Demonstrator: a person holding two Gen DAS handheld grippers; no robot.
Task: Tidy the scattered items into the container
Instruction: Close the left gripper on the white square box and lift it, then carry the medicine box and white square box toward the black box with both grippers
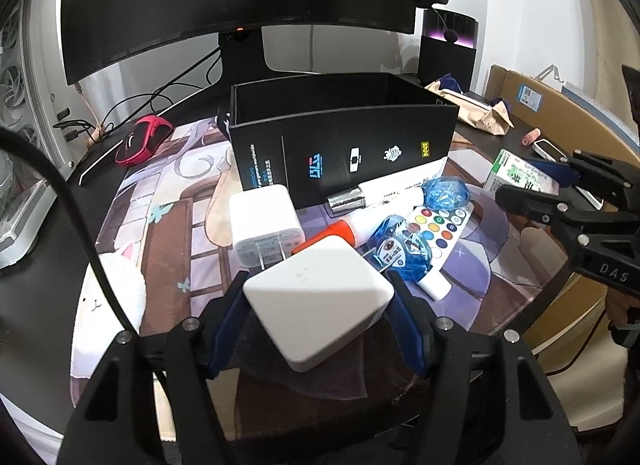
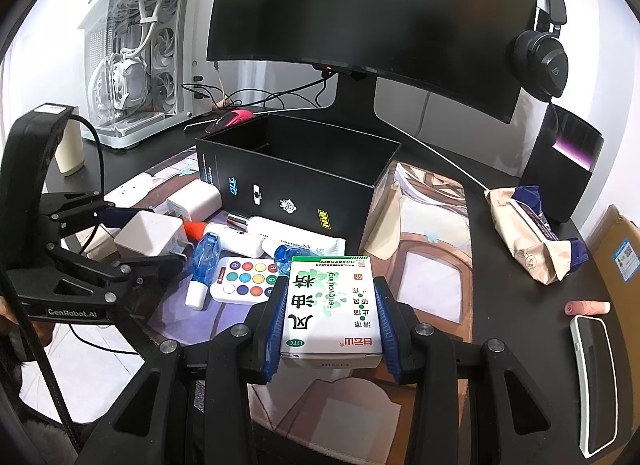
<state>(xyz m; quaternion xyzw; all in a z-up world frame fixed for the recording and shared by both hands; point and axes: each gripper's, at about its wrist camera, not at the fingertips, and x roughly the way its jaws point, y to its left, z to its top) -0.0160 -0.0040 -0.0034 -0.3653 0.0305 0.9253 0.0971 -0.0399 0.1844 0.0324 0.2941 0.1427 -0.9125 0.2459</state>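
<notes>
Printed desk mat (image 1: pixel 168 225) on black desk (image 2: pixel 500 285), monitor (image 2: pixel 372 21) behind.

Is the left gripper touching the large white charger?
Touching. In the left wrist view, the left gripper has both blue pads against opposite sides of the large white charger, with no gap showing on either side.

- We read "Fengyouling" and "OTC" on the white-and-green medicine carton (image 2: pixel 331 307), beside large Chinese characters.
- We read "GenRobot.AI" on the left gripper (image 2: pixel 160 243), along its black frame.
- We read "DAS" on the right gripper (image 1: pixel 532 185), on its black body.
- We read "R" and "G" on the remote control (image 2: pixel 244 279) buttons.
</notes>
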